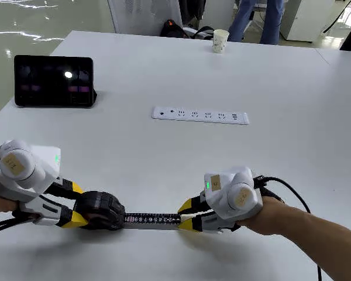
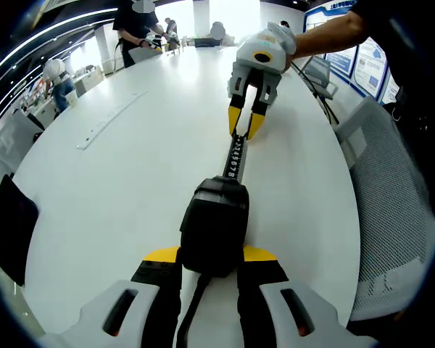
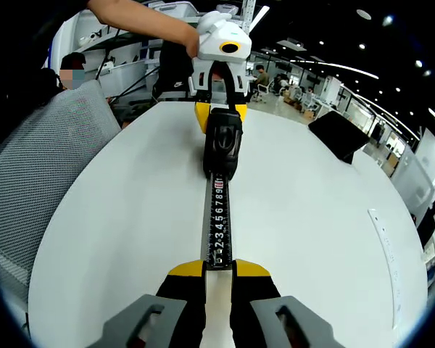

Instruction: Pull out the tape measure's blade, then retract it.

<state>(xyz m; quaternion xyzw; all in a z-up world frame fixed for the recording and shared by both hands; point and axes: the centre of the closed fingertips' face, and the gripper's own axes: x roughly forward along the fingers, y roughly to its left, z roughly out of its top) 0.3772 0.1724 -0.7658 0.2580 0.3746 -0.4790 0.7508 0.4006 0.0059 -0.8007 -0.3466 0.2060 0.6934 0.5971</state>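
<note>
Clamping the black tape measure (image 1: 100,209) by its sides, the left gripper (image 1: 76,204) sits at the lower left of the head view, its yellow-tipped jaws closed against the case, which rests on the white table (image 1: 222,158). To the right of the case the blade (image 1: 152,219) runs out flat along the tabletop, partly drawn. In the right gripper view its black face carries white numerals that read 2 3 4 5 6 7 8 9 up towards the case. Further right, at lower centre, the right gripper (image 1: 188,215) has its jaws pinched together on the blade's free end. Any label on the case is too small to read. Across the upper part of the frame, a dark tablet (image 1: 54,81) stands at the left, a white power strip (image 1: 200,115) lies in the middle, and a paper cup (image 1: 220,40) stands near the top edge, its print illegible.
</note>
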